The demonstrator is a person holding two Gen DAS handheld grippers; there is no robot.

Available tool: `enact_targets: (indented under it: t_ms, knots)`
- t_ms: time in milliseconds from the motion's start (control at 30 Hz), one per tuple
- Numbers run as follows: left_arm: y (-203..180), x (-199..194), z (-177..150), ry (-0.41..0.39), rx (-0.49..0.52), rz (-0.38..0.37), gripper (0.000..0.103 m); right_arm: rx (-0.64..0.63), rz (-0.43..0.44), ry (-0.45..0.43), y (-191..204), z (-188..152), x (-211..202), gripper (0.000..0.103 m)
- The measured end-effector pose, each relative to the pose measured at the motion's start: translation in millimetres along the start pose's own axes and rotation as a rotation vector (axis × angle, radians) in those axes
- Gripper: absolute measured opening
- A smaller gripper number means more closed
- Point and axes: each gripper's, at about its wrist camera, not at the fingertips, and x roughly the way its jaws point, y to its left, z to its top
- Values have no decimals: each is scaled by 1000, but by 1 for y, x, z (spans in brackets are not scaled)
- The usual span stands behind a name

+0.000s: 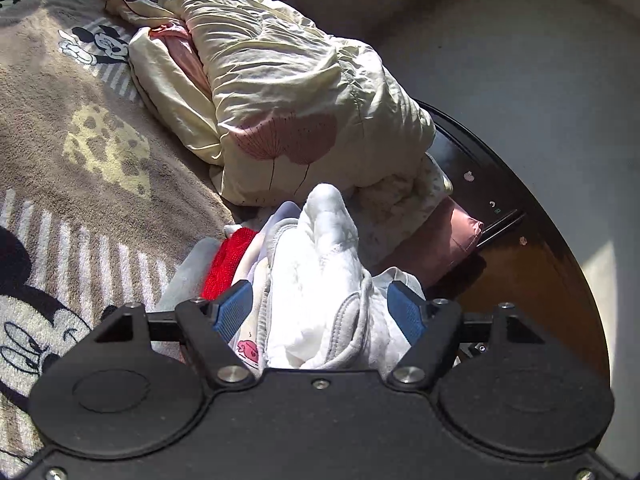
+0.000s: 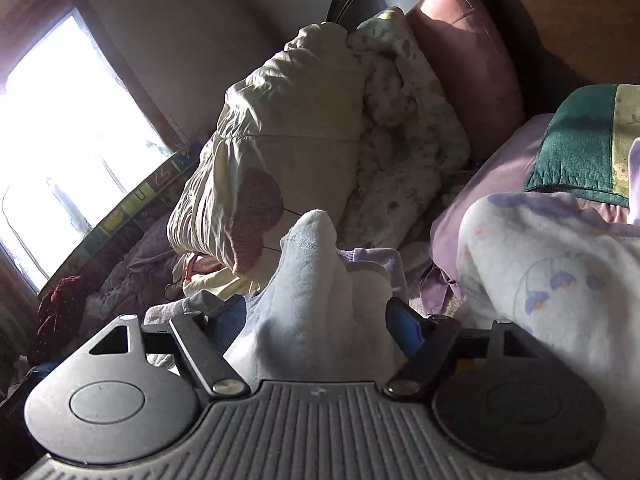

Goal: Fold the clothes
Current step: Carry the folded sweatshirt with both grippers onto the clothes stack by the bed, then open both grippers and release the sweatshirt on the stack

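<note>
A bunched white and grey garment (image 1: 332,248) fills the gap between the blue pads of my left gripper (image 1: 320,312), which is shut on it; one end of it sticks out forward. Under and left of that gripper lie a red cloth (image 1: 224,264) and a white piece with a pink print (image 1: 248,348). In the right wrist view, my right gripper (image 2: 316,320) is likewise shut on a thick fold of the pale grey-white garment (image 2: 308,280), whose tip pokes out ahead. How far the cloth reaches below both grippers is hidden.
A cream duvet (image 1: 280,92) is heaped on the bed, over a grey cartoon-mouse blanket (image 1: 80,160). A pink pillow (image 2: 468,60) leans on the dark headboard (image 1: 500,184). A floral sleeve (image 2: 552,280) and a green cushion (image 2: 576,144) are at right. A bright window (image 2: 60,140) is at left.
</note>
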Motion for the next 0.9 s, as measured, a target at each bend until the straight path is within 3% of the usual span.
enact_targets:
  t_ms: [200, 433, 633, 800, 900]
  knots:
    - [-13, -71, -26, 6, 28, 34, 73, -32, 49, -23, 16, -7, -69, 76]
    - [-46, -210, -56, -47, 62, 62, 76, -70, 169, 35, 65, -51, -183, 81]
    - [-101, -354, -91, -200, 235, 130, 80, -224, 268, 63, 138, -84, -280, 82]
    - [-146, -461, -131, -335, 403, 206, 83, -338, 357, 54, 200, -110, -360, 88]
    - [-159, -506, -150, -389, 470, 208, 89, -380, 419, 34, 229, -121, -404, 92]
